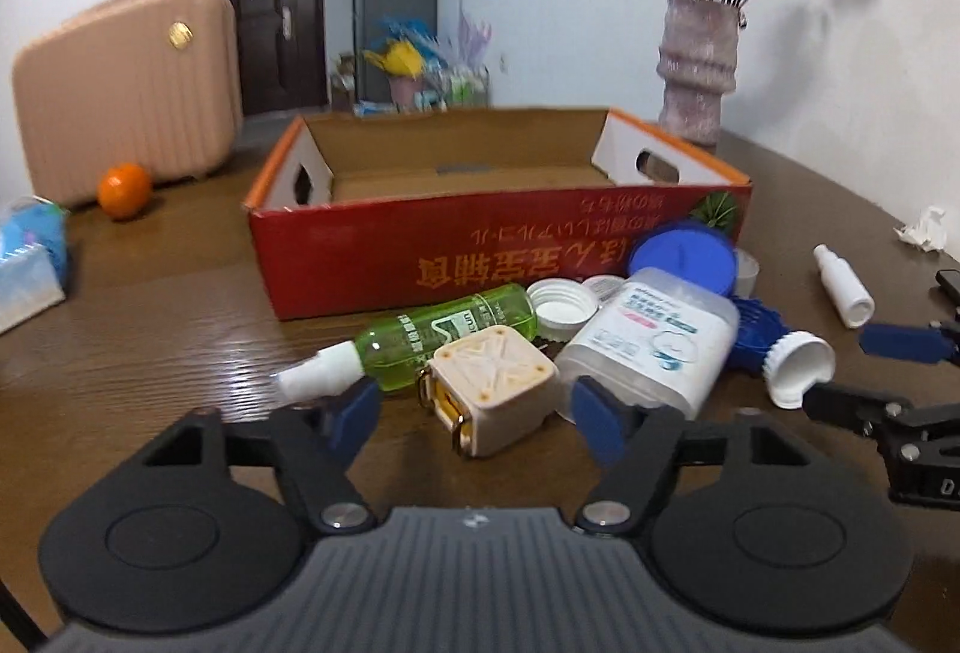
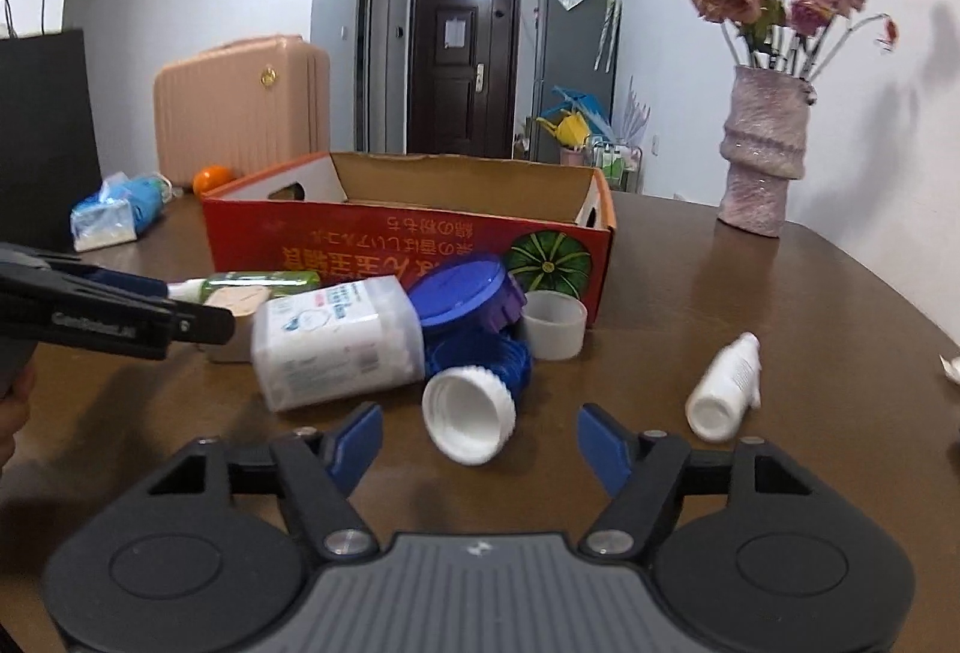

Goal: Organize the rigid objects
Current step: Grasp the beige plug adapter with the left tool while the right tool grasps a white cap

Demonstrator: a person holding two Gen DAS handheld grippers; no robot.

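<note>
Sorting barely begun: red box [image 1: 480,239] empty, charger [image 1: 498,395], cotton-swab tub [image 2: 336,341], white cap [image 2: 471,416] loose on worktop [image 1: 150,305]; left claw [image 1: 477,410], right claw [image 2: 480,440] released.

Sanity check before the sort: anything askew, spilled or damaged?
No spill or damage visible. The odd part is a jumbled heap outside the red box, which looks empty: green spray bottle, clear tub and small white bottle all lie on their sides, with loose caps among them.
</note>
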